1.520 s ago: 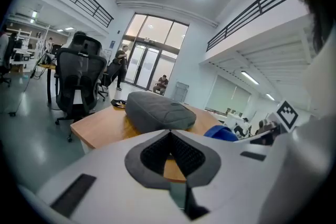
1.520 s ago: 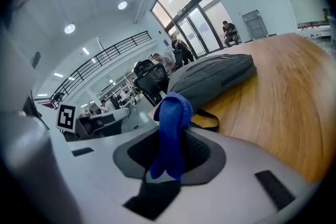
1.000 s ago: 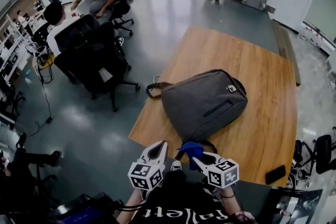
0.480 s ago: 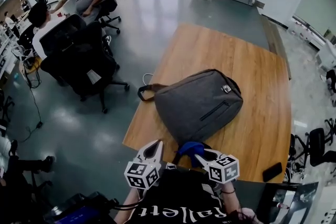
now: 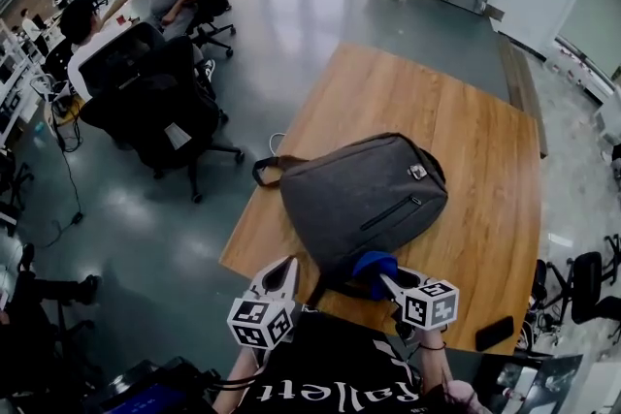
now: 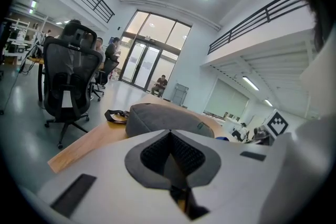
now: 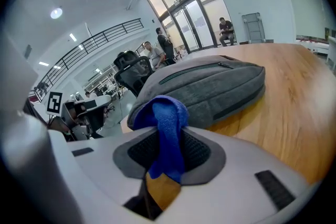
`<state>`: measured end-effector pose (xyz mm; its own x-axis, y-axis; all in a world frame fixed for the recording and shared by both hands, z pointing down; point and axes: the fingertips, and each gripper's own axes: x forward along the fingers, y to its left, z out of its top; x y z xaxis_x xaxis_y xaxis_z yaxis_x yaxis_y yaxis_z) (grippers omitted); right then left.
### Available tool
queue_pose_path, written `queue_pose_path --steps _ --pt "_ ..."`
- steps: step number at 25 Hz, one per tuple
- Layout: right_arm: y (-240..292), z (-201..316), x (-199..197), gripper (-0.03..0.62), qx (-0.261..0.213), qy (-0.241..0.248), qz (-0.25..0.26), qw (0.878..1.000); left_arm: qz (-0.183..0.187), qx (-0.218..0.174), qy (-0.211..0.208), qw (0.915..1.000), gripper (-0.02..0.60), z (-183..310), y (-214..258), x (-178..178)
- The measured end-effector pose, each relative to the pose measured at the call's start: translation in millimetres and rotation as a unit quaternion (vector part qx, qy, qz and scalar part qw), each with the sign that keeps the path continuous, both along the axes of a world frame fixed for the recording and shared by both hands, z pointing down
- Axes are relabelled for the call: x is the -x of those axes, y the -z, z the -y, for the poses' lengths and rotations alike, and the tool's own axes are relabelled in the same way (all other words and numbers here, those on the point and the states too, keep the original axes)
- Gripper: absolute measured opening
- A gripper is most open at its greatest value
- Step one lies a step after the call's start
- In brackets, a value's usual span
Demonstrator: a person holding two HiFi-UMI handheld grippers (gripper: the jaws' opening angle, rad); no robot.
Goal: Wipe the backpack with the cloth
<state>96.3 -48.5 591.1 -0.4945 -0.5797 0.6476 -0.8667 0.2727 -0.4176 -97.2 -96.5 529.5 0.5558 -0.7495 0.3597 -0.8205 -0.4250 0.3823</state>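
Observation:
A grey backpack [image 5: 364, 194] lies flat on the wooden table [image 5: 485, 150], its strap loop hanging over the left edge. The backpack [image 7: 210, 86] fills the middle of the right gripper view and the backpack [image 6: 168, 118] also shows in the left gripper view. My right gripper [image 5: 381, 274] is shut on a blue cloth [image 5: 374, 265], just at the backpack's near edge. The cloth [image 7: 165, 128] sticks up between the closed jaws. My left gripper [image 5: 284, 270] is shut and holds nothing, just off the table's near left corner.
A black phone [image 5: 494, 333] lies at the table's near right corner. Black office chairs [image 5: 165, 102] stand to the left on the grey floor. People sit at desks at the far left and one by the far doors.
My right gripper has moved forward and to the right with the cloth, up to the backpack's near edge. The left gripper has hardly moved.

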Motion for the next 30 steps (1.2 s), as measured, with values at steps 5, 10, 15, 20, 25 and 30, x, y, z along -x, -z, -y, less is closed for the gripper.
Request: queue_pose_path --steps 5,10,15,20,25,30 --pt "-6.4 9.8 -49.6 0.104 0.001 -0.021 -0.016 1.000 0.004 -0.003 -0.002 1.0000 -0.002 -0.2 3.1 -24.5" --pt "-14.9 23.0 -102.4 0.104 0.003 -0.035 -0.035 0.999 0.010 -0.007 -0.006 0.9999 -0.002 0.1 8.1 -50.4" --pt "-27.5 40.9 -152.9 0.104 0.010 -0.034 -0.067 0.997 0.019 -0.007 -0.001 0.9998 -0.002 -0.5 9.2 -66.5" --pt "-34.1 65.4 -194.3 0.104 0.013 -0.033 -0.087 0.996 0.027 -0.003 0.007 0.9996 -0.002 -3.0 8.5 -73.3" --pt "-44.8 92.9 -231.9 0.104 0.019 -0.041 -0.101 0.994 0.036 0.002 0.021 0.9991 -0.002 -5.8 3.9 -74.9" --pt "-47.3 111.8 -260.3 0.104 0.019 -0.063 -0.101 0.993 0.043 0.008 0.040 0.9982 -0.002 -9.0 1.2 -68.9"
